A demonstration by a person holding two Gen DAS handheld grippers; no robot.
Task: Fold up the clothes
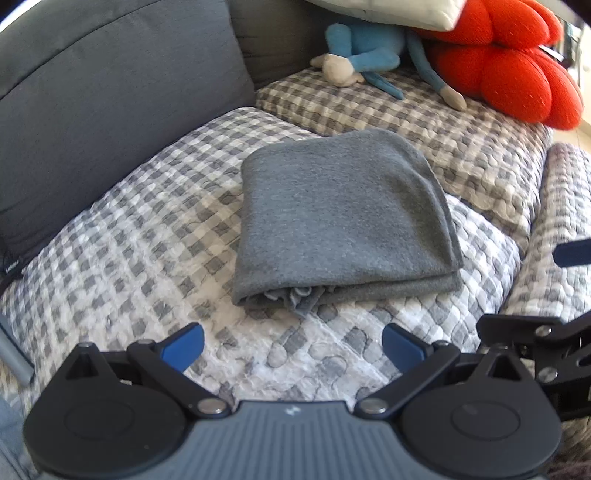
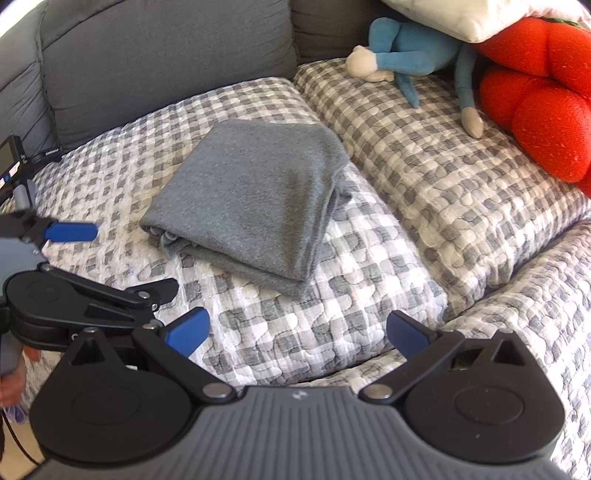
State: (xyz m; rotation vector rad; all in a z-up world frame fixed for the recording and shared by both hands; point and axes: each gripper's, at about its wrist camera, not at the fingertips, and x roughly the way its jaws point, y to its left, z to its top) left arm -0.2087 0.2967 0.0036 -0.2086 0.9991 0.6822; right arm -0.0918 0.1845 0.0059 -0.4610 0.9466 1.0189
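A grey garment point(image 1: 340, 218) lies folded into a neat rectangle on the checked sofa seat point(image 1: 122, 243); its layered edges face me. In the right wrist view the same folded garment point(image 2: 255, 199) sits left of centre. My left gripper point(image 1: 293, 349) is open just short of the fold's near edge, with nothing between its blue pads. My right gripper point(image 2: 297, 332) is open too, empty, hovering over the seat cover point(image 2: 369, 295) in front of the garment's right corner. The left gripper's fingers point(image 2: 74, 232) show at the left edge of the right wrist view.
Dark grey back cushions point(image 1: 103, 107) stand behind the seat. At the far right lie a blue plush toy point(image 1: 373, 55), a red plush cushion point(image 1: 517, 62) and a white pillow point(image 1: 391, 11). A checked-covered armrest point(image 1: 554, 236) borders the right side.
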